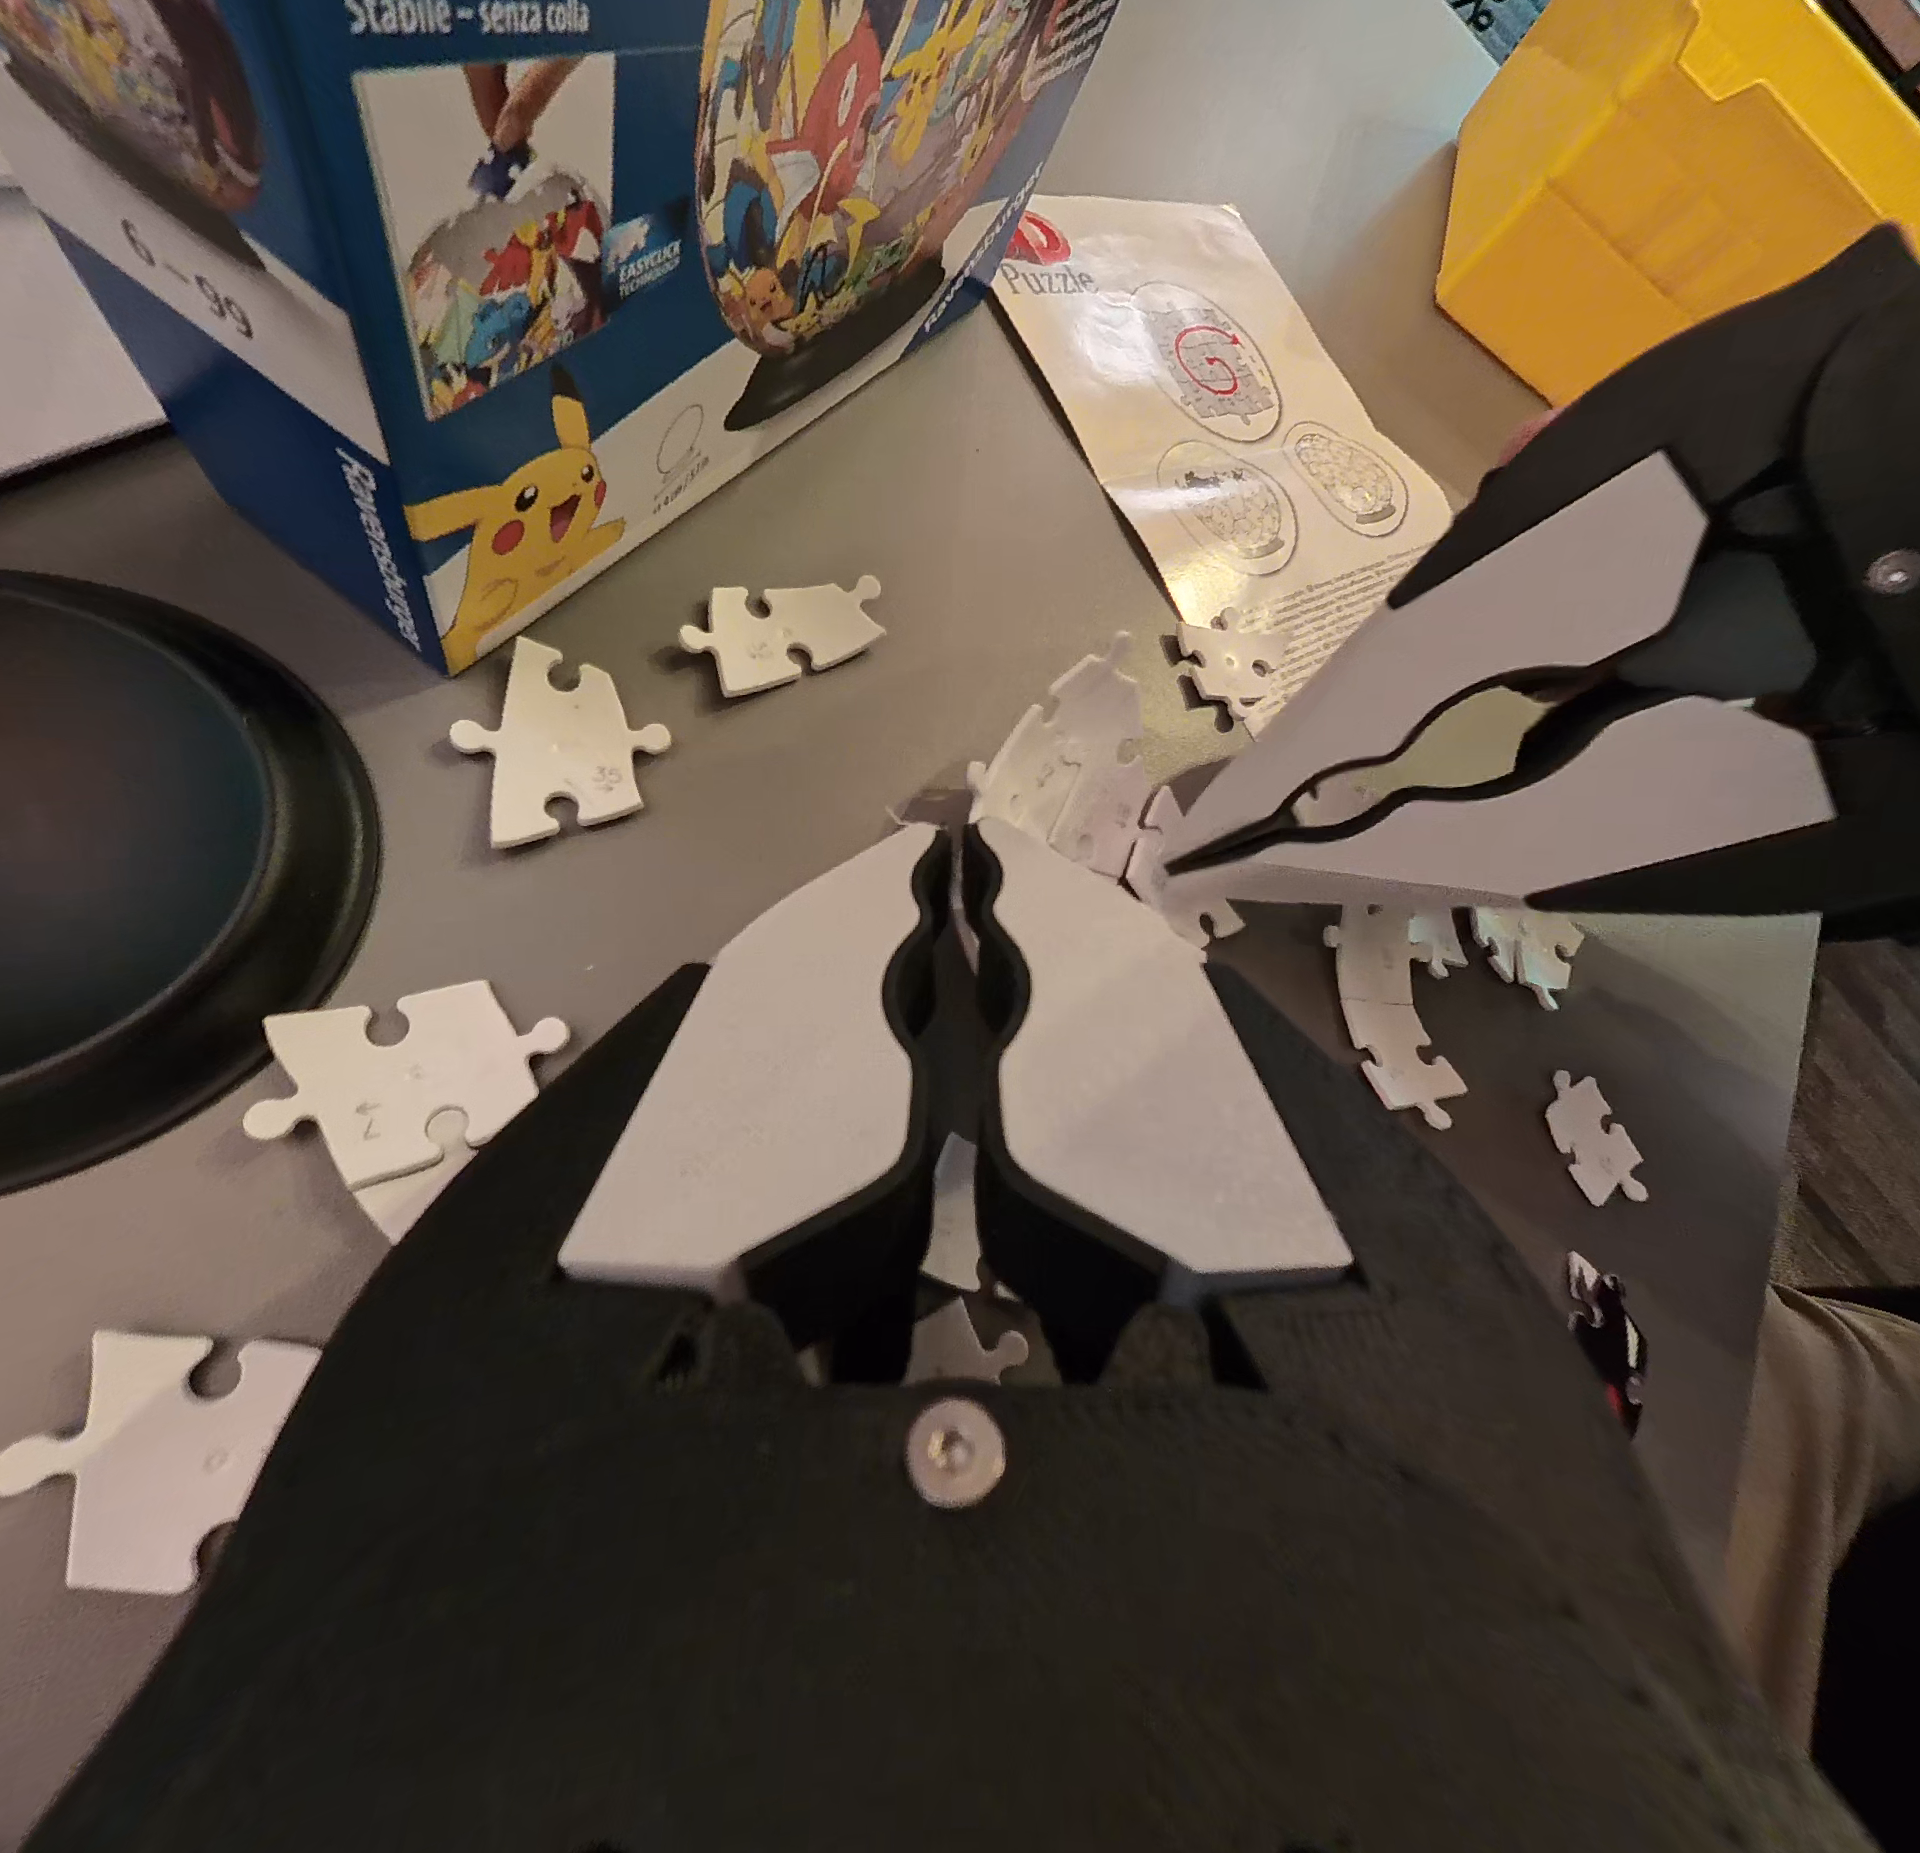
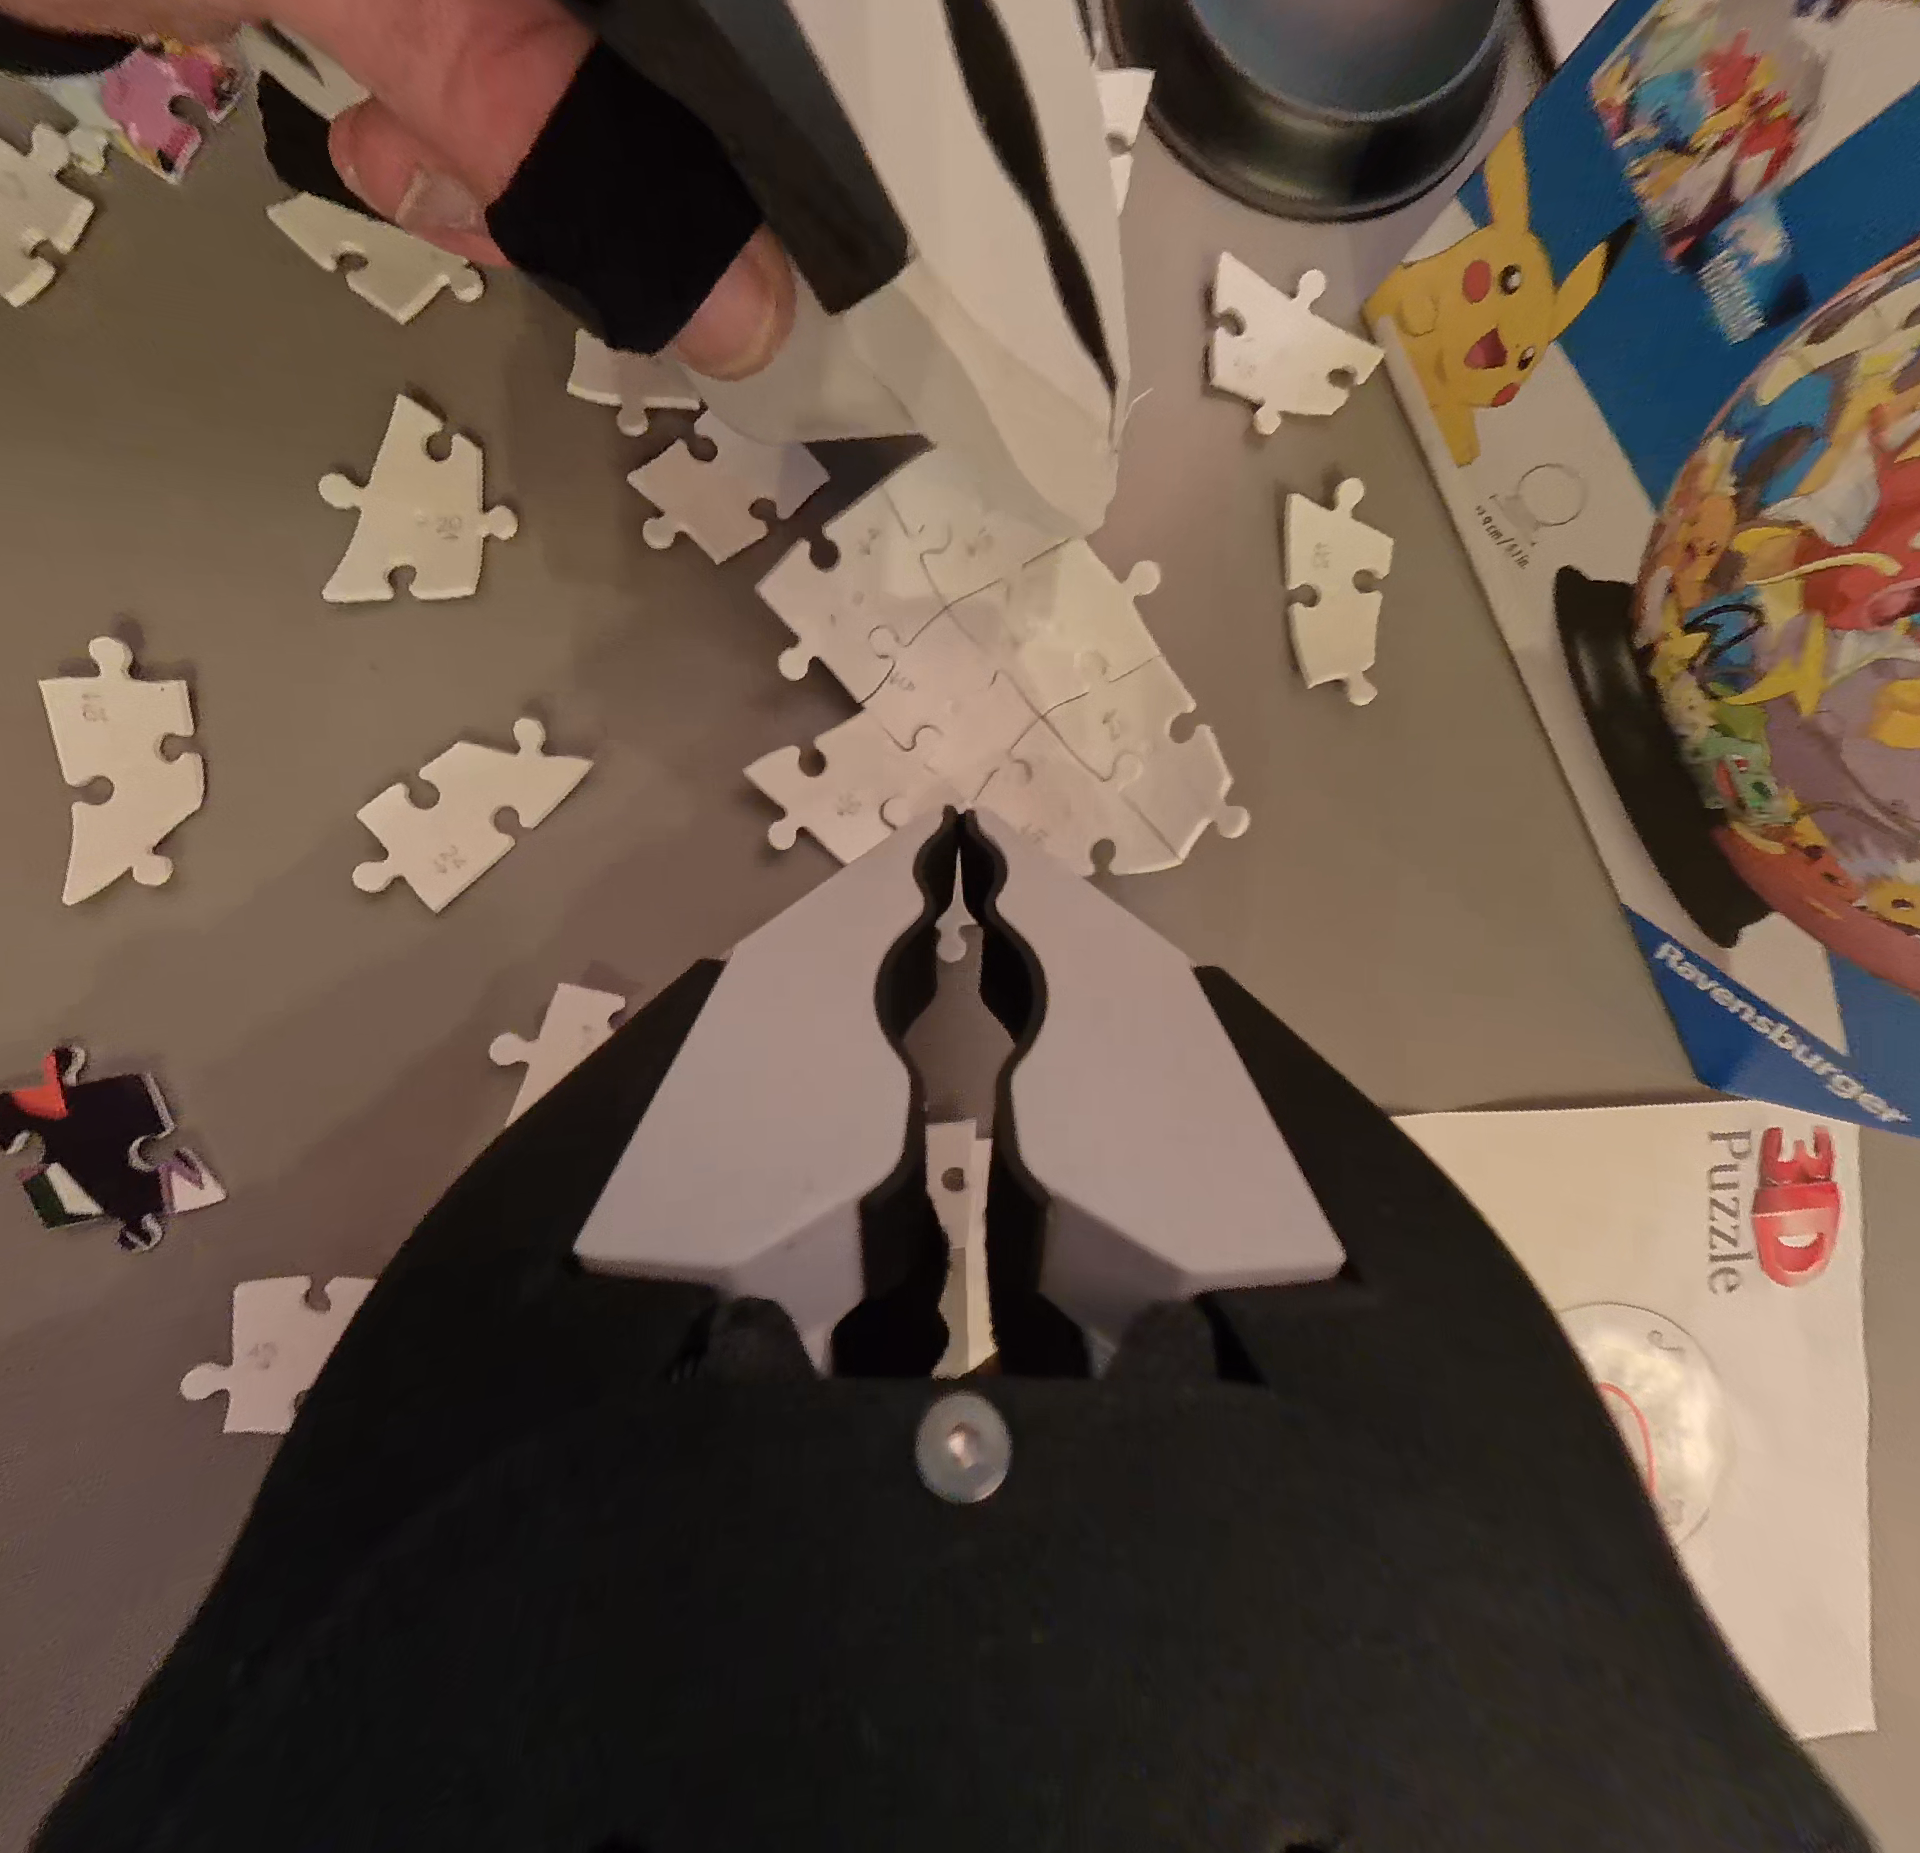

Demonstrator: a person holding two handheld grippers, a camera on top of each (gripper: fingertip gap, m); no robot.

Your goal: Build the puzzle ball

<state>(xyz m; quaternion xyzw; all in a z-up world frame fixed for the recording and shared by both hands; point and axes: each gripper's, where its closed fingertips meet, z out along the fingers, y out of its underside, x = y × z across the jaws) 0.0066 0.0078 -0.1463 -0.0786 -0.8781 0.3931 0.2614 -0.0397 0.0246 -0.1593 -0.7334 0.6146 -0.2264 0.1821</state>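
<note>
Grey matte surface (image 2: pixel 260 972) fills both views, scattered with loose puzzle pieces lying white side up. In the right wrist view, the assembled patch (image 2: pixel 997 702) sits at centre frame: roughly eight curved plastic pieces already interlocked, slightly domed, with printed numbers on their blank backs. My right gripper (image 2: pixel 958 832) has its fingers closed at the tips, touching the lower edge of that patch; whether they pinch a piece edge I cannot tell. My left gripper (image 1: pixel 956 847), seen at centre in the left wrist view, also has its fingers nearly shut at the far edge of the patch, with no piece clearly between them. Progress, as I judge it, is early: one small section joined, many singles such as the loose piece (image 2: pixel 416 504) at left still unplaced. The dark round stand (image 1: pixel 156 868) at the left edge of the left wrist view holds nothing. The glossy blue cardboard box (image 1: pixel 468 297) stands at upper left, and the folded paper instruction sheet (image 1: pixel 1195 380) lies at upper right.
</note>
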